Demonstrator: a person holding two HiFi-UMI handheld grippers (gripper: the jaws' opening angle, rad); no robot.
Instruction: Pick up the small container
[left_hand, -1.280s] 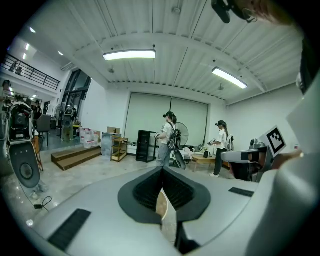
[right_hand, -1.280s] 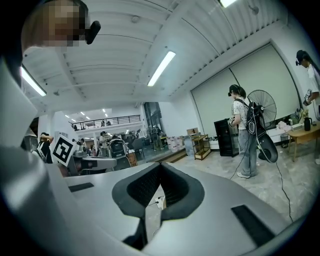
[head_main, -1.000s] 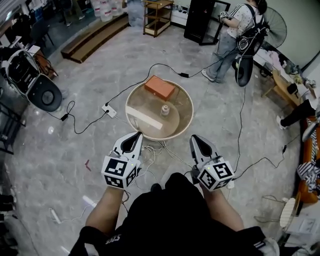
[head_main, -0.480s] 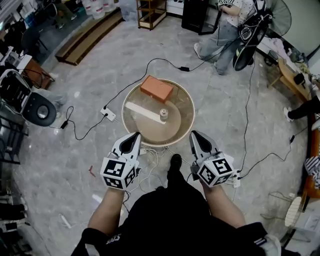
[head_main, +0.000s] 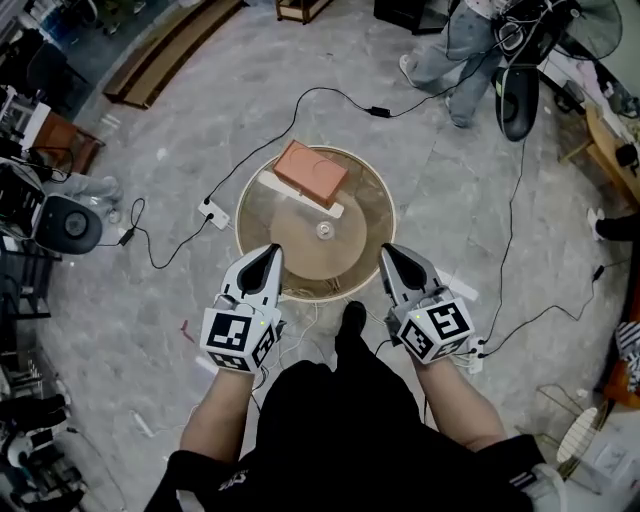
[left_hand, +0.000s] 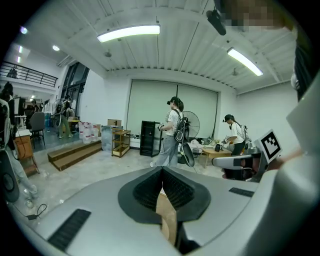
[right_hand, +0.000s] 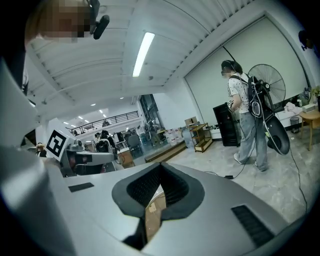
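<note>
The small container (head_main: 324, 231), a pale little jar, stands near the middle of a round tan-rimmed table (head_main: 389, 218). An orange box (head_main: 311, 173) lies on a white strip (head_main: 333, 209) at the table's far side. My left gripper (head_main: 271, 252) is shut and empty, its tip over the table's near left rim. The right gripper (head_main: 386, 252) is shut and empty too, at the near right rim. The container sits between and beyond both tips. In the left gripper view the left gripper (left_hand: 161, 172) has its jaws together; the right gripper (right_hand: 159, 167) shows the same in its own view.
Black cables and a white power strip (head_main: 214, 214) lie on the grey stone floor around the table. A standing person (head_main: 470, 40) and a fan (head_main: 520, 90) are at the far right. A wooden platform (head_main: 170, 50) is far left. My shoe (head_main: 350, 320) is near the table.
Both grippers and I have moved forward to the table. Their tips, once short of it, now reach its near rim; both stay shut.
</note>
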